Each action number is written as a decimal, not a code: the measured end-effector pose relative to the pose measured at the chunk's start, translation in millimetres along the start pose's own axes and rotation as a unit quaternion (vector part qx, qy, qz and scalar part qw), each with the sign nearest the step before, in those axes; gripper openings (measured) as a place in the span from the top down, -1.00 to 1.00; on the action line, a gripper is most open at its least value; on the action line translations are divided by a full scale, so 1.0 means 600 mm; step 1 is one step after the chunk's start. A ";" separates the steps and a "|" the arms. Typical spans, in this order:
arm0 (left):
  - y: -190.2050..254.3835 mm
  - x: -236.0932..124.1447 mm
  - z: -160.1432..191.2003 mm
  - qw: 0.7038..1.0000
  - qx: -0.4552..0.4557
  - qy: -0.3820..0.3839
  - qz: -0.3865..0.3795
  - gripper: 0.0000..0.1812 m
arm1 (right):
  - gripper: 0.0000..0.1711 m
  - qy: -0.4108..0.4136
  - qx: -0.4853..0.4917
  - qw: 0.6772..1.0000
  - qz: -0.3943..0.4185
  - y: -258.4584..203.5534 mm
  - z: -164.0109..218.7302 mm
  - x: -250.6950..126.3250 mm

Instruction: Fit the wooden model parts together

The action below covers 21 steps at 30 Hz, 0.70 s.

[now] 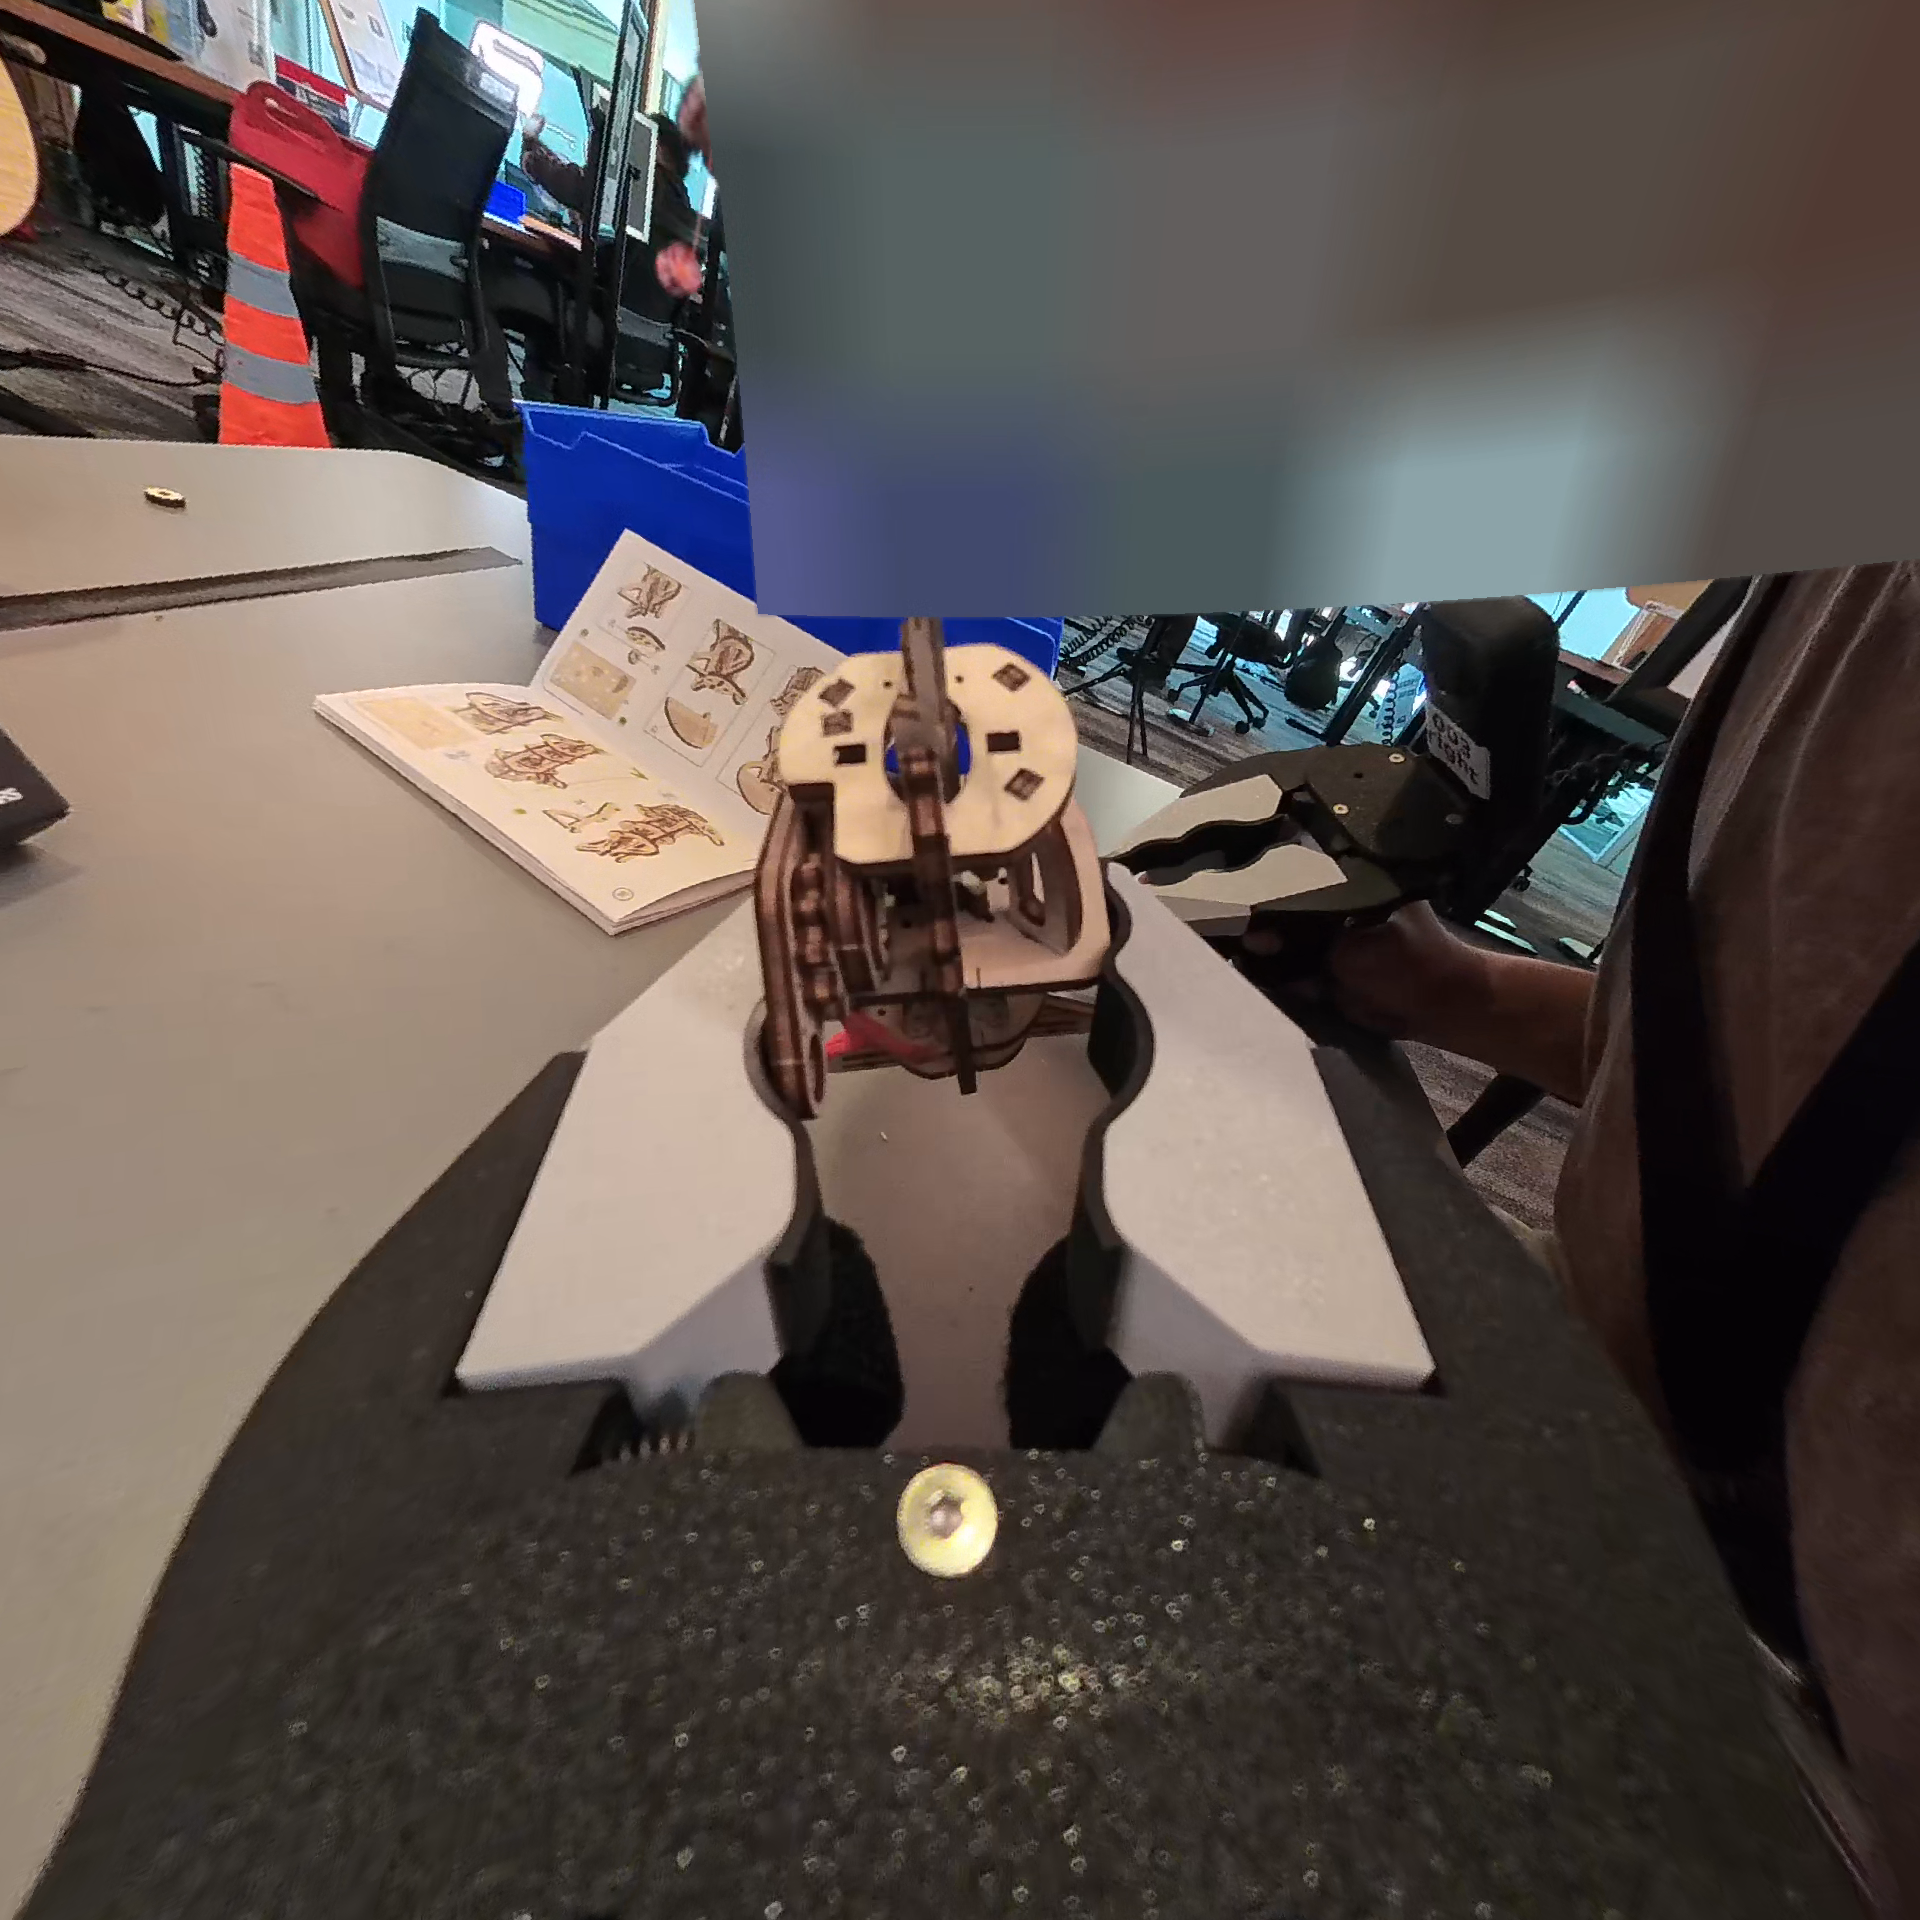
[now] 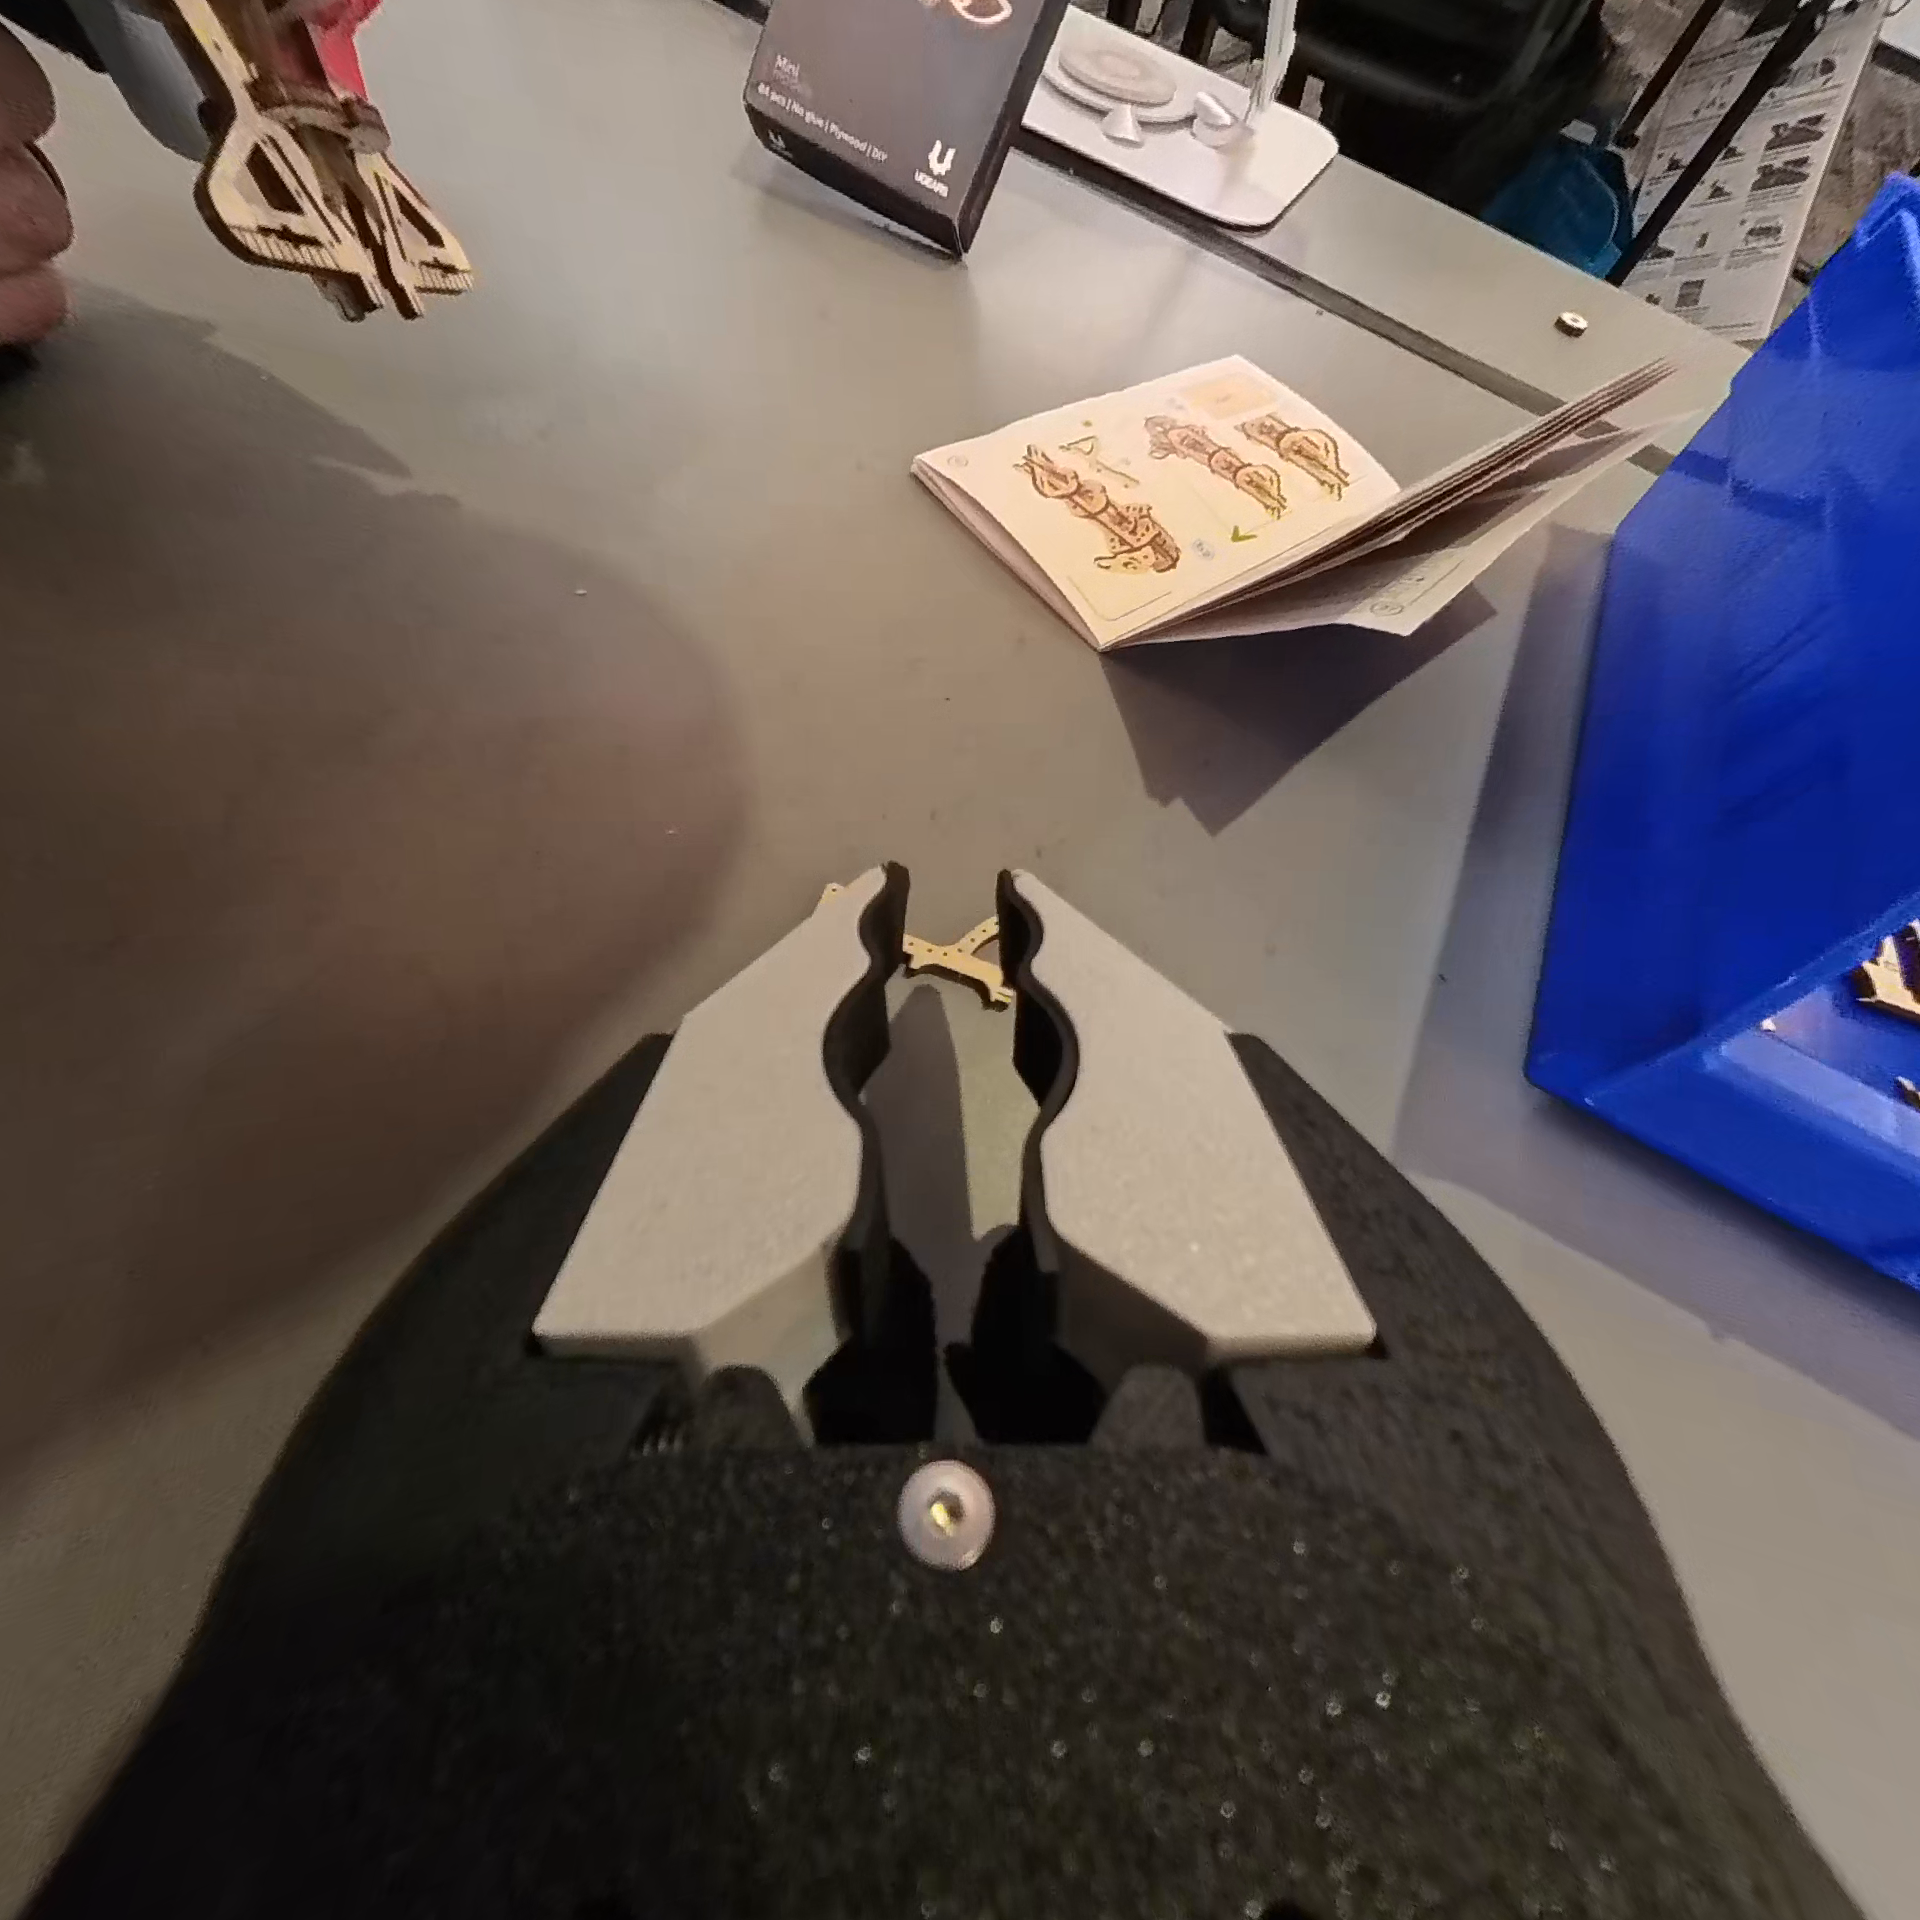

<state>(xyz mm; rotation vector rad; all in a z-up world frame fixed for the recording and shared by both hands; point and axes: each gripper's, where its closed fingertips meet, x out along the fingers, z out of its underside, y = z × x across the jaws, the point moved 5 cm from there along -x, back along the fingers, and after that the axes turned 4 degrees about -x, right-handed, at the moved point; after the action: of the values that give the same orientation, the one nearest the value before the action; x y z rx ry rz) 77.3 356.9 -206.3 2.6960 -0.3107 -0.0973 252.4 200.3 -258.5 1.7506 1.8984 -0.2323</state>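
My left gripper (image 1: 935,966) is shut on the wooden model (image 1: 925,831), a partly built assembly with a pale round plate with a centre hole on top. It holds the model upright above the grey table (image 1: 208,1039). In the right wrist view the model (image 2: 322,197) hangs at the top left, with a hand at the frame's left edge. My right gripper (image 2: 951,914) is shut on a small flat wooden part (image 2: 951,956) just above the table. It also shows in the left wrist view (image 1: 1132,852), to the right of the model and apart from it.
An open instruction booklet (image 2: 1174,499) lies on the table (image 2: 623,520) beside a blue bin (image 2: 1745,831) holding loose wooden pieces. A black box (image 2: 894,114) stands at the back. A small wooden ring (image 2: 1571,322) lies near the table's seam. A person's torso fills the left wrist view's right side. One gripper's finger ends stand about 20 cm off the other's.
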 end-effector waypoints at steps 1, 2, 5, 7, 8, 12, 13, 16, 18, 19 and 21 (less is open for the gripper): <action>0.000 0.000 0.000 1.000 0.000 -0.001 0.000 0.45 | 0.81 -0.001 -0.001 1.000 -0.001 -0.001 0.000 0.000; 0.000 0.001 0.000 1.000 0.000 -0.002 0.000 0.45 | 0.81 -0.003 -0.001 1.000 -0.003 -0.001 0.001 0.001; -0.001 0.001 0.000 1.000 -0.003 -0.001 0.000 0.45 | 0.81 -0.004 -0.003 1.000 -0.004 -0.002 0.001 0.002; -0.003 0.000 0.000 1.000 -0.007 -0.001 0.000 0.45 | 0.82 -0.004 -0.003 1.000 -0.004 -0.002 0.001 0.002; -0.004 0.000 -0.001 1.000 -0.009 0.002 -0.001 0.45 | 0.82 -0.005 -0.002 1.000 -0.005 -0.002 0.001 0.002; -0.009 -0.002 -0.003 1.000 -0.021 0.006 0.000 0.45 | 0.83 -0.010 -0.003 1.000 -0.009 -0.003 0.002 0.004; -0.009 -0.002 -0.003 1.000 -0.023 0.006 0.000 0.45 | 0.83 -0.012 -0.004 1.000 -0.010 -0.004 0.003 0.004; -0.011 -0.003 -0.004 1.000 -0.028 0.010 0.001 0.45 | 0.83 -0.010 -0.008 1.000 -0.008 -0.005 0.002 0.003; -0.012 -0.006 -0.008 0.998 -0.050 0.023 0.015 0.45 | 0.83 -0.006 -0.005 1.000 -0.007 -0.003 0.001 0.002; -0.011 -0.011 -0.015 0.995 -0.080 0.041 0.040 0.45 | 0.83 -0.005 -0.003 1.000 -0.008 -0.003 0.001 0.002; -0.012 -0.033 -0.043 0.973 -0.162 0.117 0.113 0.45 | 0.83 -0.003 -0.001 1.000 -0.010 -0.003 0.001 0.001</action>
<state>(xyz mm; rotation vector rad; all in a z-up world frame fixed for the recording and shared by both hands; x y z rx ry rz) 62.4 378.4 -185.4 2.3031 -0.4810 0.2189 250.9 200.4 -259.6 1.7285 1.9104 -0.2425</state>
